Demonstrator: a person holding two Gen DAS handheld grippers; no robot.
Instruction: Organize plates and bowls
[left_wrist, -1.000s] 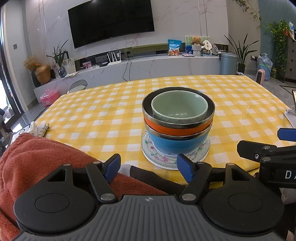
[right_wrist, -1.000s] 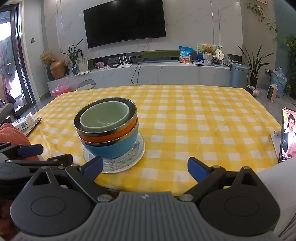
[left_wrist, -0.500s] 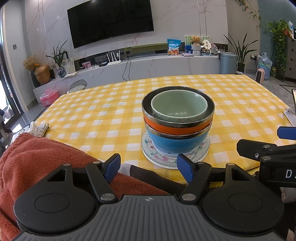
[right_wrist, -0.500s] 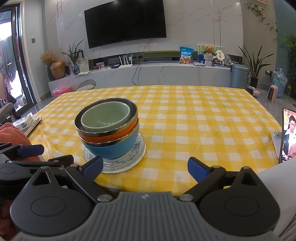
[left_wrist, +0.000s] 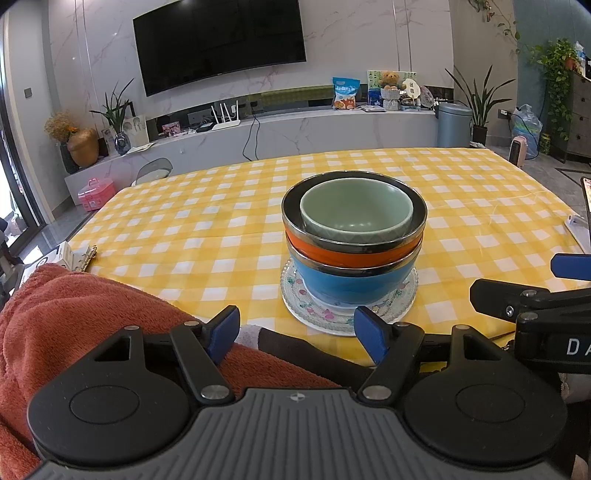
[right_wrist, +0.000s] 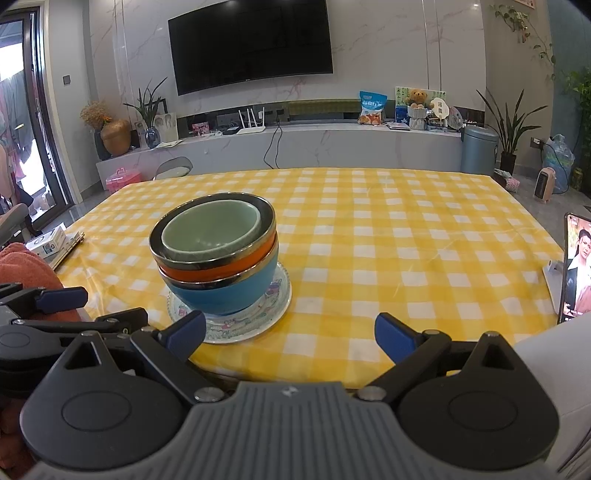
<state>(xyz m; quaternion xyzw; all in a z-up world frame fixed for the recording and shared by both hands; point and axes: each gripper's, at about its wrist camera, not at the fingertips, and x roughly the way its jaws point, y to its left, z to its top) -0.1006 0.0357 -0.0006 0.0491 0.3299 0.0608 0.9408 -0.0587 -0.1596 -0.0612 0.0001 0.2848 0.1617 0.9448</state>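
A stack stands near the table's front edge: a flowered plate (left_wrist: 402, 308) (right_wrist: 275, 308) at the bottom, a blue bowl (left_wrist: 351, 282) (right_wrist: 229, 293) on it, an orange bowl (left_wrist: 332, 254) (right_wrist: 221, 267) in that, and a pale green bowl (left_wrist: 356, 210) (right_wrist: 210, 230) on top. My left gripper (left_wrist: 297, 332) is open and empty, just short of the table's edge in front of the stack. My right gripper (right_wrist: 290, 334) is open and empty, to the right of the stack, and shows in the left wrist view (left_wrist: 532, 291).
The table has a yellow checked cloth (left_wrist: 184, 236) (right_wrist: 406, 251). A red towel (left_wrist: 74, 314) lies at the near left. A phone on a stand (right_wrist: 576, 269) is at the right edge. A small box and binder (right_wrist: 55, 242) sit at the left edge.
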